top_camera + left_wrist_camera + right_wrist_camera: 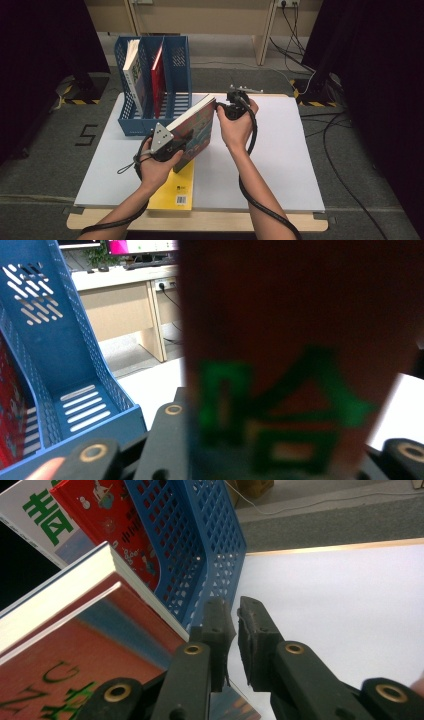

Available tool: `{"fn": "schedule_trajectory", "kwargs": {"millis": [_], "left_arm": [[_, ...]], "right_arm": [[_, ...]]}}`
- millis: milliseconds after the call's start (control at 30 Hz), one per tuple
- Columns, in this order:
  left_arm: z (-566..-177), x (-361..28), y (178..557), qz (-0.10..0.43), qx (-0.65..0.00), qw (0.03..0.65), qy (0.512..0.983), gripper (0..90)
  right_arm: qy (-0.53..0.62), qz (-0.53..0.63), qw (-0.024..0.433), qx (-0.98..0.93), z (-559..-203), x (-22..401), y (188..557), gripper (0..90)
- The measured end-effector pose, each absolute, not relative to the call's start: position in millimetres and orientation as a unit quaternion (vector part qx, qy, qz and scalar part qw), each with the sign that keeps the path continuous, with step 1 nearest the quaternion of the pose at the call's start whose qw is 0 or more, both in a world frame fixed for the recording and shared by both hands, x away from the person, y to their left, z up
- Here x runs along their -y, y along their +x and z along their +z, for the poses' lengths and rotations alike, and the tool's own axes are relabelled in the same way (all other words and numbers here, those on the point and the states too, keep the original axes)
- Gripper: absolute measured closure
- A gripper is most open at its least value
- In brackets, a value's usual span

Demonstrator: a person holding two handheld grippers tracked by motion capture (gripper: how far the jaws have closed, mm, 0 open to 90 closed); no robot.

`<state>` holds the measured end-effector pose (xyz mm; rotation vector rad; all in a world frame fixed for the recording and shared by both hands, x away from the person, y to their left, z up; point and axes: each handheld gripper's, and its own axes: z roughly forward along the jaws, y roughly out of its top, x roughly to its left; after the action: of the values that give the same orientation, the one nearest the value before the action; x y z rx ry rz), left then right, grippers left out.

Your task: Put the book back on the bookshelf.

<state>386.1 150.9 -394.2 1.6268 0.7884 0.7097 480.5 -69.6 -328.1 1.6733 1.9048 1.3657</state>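
The red-covered book point(196, 131) was held upright above the white desk point(280, 150), tilted, just in front of the blue file rack point(172, 97) and over a yellow book point(181, 191) lying flat near the desk's front edge. In the left gripper view its cover, with blurred green characters point(280, 420), stood between the jaws of the left tool point(170, 146), which appeared to be clamped on the book's lower near part. The right tool point(231, 109) was seen at the book's upper far corner; in the right gripper view its jaws point(235, 640) were closed almost together, and a thin edge of the cover seemed to be pinched at their base, though whether the pads truly pressed on it could not be told for certain.

The step in hand was judged to be the carrying of the book toward the rack for filing. Two compartments were already occupied: a white book point(133, 75) in the leftmost and a red book point(157, 77) in the middle. The rightmost compartment point(179, 80) was seen to be free.

For the next move, the book would need to be brought fully upright, its spine aligned with the free compartment, and then lowered between the blue walls. Care would be called for so that the lower corner cleared the rack's front lip and the grip of the left tool was not let go before the book was seated.
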Motion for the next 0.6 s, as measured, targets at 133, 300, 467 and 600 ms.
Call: {"fn": "schedule_trajectory", "kwargs": {"millis": [133, 300, 467, 600], "left_arm": [[-394.1, -152.0, 387.8, 0.302, -0.336, 0.565, 0.691, 73.6], [-394.3, -154.8, 389.4, 0.297, -0.336, 0.570, 0.689, 74.0], [-393.5, -156.0, 391.8, 0.291, -0.339, 0.572, 0.688, 74.1], [-392.6, -157.0, 393.6, 0.288, -0.343, 0.571, 0.688, 74.1]], "right_arm": [[0.573, 0.474, 0.125, -0.656, -326.6, 71.8, 477.8, 79.6], [0.571, 0.471, 0.134, -0.658, -328.7, 84.4, 468.9, 76.3], [0.580, 0.453, 0.135, -0.663, -341.3, 105.1, 463.0, 70.8], [0.594, 0.435, 0.131, -0.664, -357.5, 122.6, 455.5, 70.0]]}}
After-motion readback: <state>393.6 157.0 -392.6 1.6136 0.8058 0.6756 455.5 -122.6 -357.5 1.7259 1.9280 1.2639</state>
